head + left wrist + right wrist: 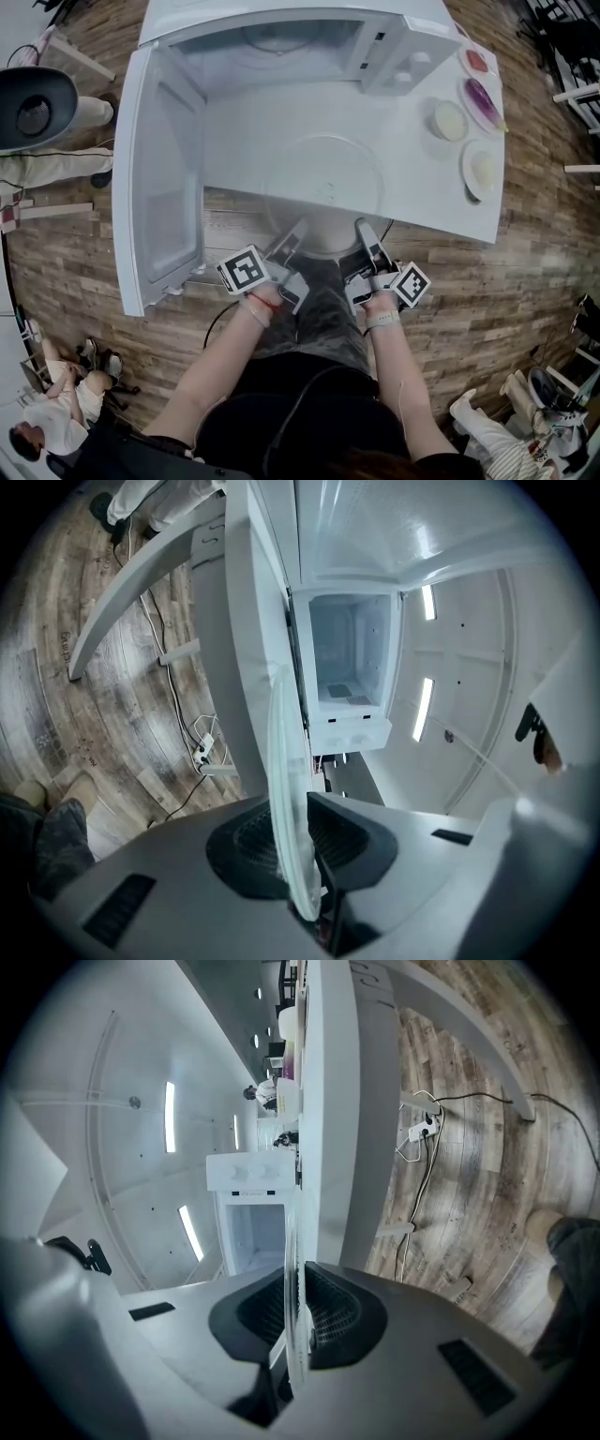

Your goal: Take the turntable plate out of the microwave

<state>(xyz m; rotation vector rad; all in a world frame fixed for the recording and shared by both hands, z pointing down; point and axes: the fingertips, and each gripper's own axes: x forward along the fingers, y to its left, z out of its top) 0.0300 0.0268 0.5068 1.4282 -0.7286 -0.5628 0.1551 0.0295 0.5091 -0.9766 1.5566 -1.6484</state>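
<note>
The clear glass turntable plate [323, 192] is outside the microwave [281, 42] and hangs level over the white table's [422, 202] near edge. My left gripper [289, 242] is shut on its near left rim, and my right gripper [367, 236] is shut on its near right rim. In the left gripper view the plate [284, 780] shows edge-on, pinched between the dark pads of the left gripper [298, 860]. The right gripper view shows the plate [293, 1260] the same way, pinched in the right gripper [295, 1330]. The microwave's cavity [352, 663] stands open and empty ahead.
The microwave door [159, 178] swings open to the left, beside the plate. Several small dishes [450, 120] with food sit on the table's right side. Wooden floor surrounds the table. People sit at the lower left [56, 412], and cables [202, 747] lie on the floor.
</note>
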